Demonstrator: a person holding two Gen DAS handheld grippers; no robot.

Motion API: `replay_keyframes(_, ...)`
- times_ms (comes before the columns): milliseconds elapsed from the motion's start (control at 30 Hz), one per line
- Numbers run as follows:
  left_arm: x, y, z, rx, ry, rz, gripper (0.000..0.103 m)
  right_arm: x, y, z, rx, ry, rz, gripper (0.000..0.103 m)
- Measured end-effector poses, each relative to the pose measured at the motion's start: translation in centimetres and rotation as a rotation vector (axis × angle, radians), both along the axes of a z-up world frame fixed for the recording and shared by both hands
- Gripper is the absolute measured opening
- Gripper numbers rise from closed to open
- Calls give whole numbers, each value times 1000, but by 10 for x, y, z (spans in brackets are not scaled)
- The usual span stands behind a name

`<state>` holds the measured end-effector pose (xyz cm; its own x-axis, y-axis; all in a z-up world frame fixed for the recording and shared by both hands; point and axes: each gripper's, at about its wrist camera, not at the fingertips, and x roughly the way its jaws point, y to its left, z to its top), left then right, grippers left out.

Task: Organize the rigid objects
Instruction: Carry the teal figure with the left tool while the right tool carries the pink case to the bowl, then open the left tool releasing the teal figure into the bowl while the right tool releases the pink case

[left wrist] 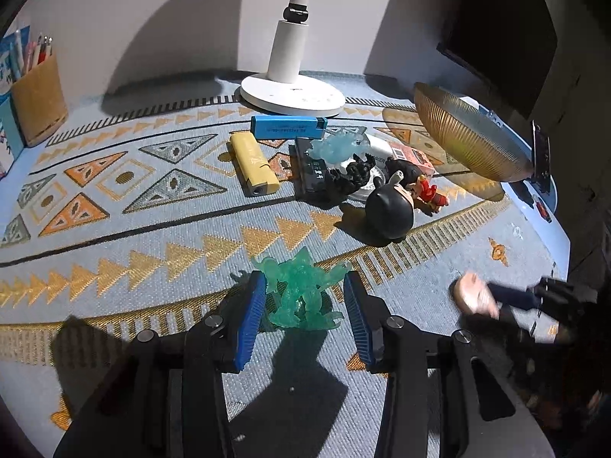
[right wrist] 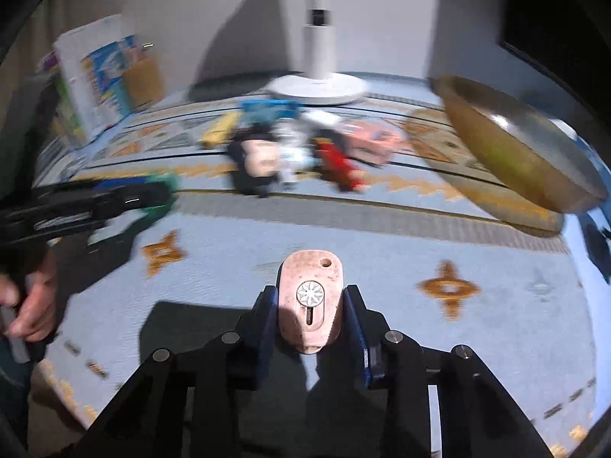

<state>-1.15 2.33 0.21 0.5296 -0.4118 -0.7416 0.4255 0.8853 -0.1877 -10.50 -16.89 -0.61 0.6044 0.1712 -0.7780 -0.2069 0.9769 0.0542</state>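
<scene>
A translucent green figure (left wrist: 301, 294) stands on the patterned mat between the blue pads of my left gripper (left wrist: 303, 282), which is shut on it at both sides. My right gripper (right wrist: 310, 292) is shut on a pink speckled tag-shaped piece (right wrist: 309, 267) with a white flower dial, held just above the mat. In the left wrist view that pink piece (left wrist: 475, 294) shows blurred at the right. In the right wrist view the left gripper's fingers (right wrist: 149, 194) and a hand (right wrist: 26, 305) show at the left.
A pile of toys lies mid-mat: a yellow block (left wrist: 254, 164), a blue box (left wrist: 286, 126), a black round-headed figure (left wrist: 389, 210), a red figure (left wrist: 429, 191). A gold ribbed bowl (left wrist: 469, 141) sits at the right, a white lamp base (left wrist: 292, 93) behind, a pen holder (left wrist: 38, 103) far left.
</scene>
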Motion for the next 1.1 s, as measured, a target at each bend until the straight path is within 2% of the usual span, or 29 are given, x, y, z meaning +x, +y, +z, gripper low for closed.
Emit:
replay_keyframes(100, -3, -4, 3, 19, -7, 2, 39, -6, 10, 13, 39, -24, 48, 34)
replay_keyframes(233, -7, -9, 31, -54, -37, -13, 39, -10, -9, 48, 101, -108, 16, 34)
replay_keyframes(367, -8, -36, 80, -99, -118, -104, 39, -9, -59, 94, 133, -208, -103, 34)
replay_keyframes(533, -4, -99, 137, -126, -221, -272, 39, -8, -131, 145, 99, -318, -291, 34)
replay_keyframes(667, 12, -160, 163, -147, -253, -371, 39, -1, -184, 171, 80, -336, -433, 34)
replay_keyframes(733, 21, -190, 165, -135, -257, -401, 39, 7, -205, 177, 84, -329, -478, 34)
replay_keyframes(833, 39, -230, 154, -125, -217, -427, 39, 21, -227, 176, 68, -298, -513, 34)
replay_keyframes(1000, 62, -276, 111, -87, -127, -430, 39, 50, -246, 142, 75, -175, -507, 34)
replay_keyframes(1100, 67, -289, 89, -46, -96, -430, 39, 61, -248, 117, 80, -91, -487, 34)
